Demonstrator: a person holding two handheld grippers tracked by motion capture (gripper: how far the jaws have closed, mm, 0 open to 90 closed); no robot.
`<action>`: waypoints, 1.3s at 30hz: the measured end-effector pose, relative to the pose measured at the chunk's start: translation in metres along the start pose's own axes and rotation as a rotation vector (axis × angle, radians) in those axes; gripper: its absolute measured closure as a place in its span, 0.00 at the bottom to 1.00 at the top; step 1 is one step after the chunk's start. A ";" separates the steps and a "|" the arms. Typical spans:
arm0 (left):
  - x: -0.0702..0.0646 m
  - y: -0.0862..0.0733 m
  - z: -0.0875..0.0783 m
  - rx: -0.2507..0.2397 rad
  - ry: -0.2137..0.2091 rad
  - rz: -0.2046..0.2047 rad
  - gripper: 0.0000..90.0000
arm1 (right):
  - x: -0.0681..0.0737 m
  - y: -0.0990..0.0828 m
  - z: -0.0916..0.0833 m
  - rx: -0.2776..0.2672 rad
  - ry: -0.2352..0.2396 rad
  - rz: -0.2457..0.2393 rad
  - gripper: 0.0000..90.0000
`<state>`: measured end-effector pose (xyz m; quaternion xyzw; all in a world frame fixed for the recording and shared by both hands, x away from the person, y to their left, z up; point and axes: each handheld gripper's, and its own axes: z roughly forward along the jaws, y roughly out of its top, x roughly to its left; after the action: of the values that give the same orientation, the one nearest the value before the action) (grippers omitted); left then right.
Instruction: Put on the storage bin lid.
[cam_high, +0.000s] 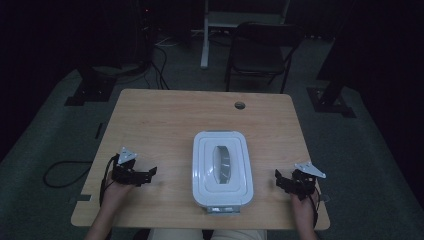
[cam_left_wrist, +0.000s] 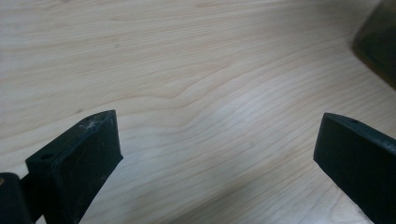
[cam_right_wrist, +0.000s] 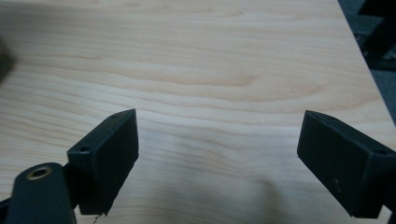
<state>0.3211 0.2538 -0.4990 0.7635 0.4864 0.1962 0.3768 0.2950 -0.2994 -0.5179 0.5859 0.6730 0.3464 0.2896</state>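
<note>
Your white lidded container (cam_high: 221, 169) sits shut on the table (cam_high: 165, 115), and from the high view your left claw (cam_high: 148, 174) rests well to its left while your right claw (cam_high: 280, 181) rests to its right, neither one touching it. Your left gripper view brings in what the high view can't: both jaws spread wide apart over bare wood grain, a dark blurred edge at the upper right. Your right gripper view shows jaws equally wide apart, nothing between them, with the table's far edge and dark floor beyond.
</note>
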 end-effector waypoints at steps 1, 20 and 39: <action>0.002 -0.001 -0.001 0.000 0.005 -0.009 0.02 | 0.000 0.000 0.000 0.000 0.000 0.000 0.14; 0.041 -0.029 -0.027 0.047 0.301 -0.140 0.02 | -0.009 -0.004 0.009 0.087 -0.064 0.031 0.15; 0.056 -0.042 -0.020 0.116 0.380 -0.239 0.02 | -0.012 -0.002 0.013 0.129 -0.072 0.058 0.13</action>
<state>0.3082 0.3214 -0.5223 0.6702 0.6460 0.2621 0.2545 0.3059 -0.3099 -0.5279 0.6348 0.6657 0.2892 0.2650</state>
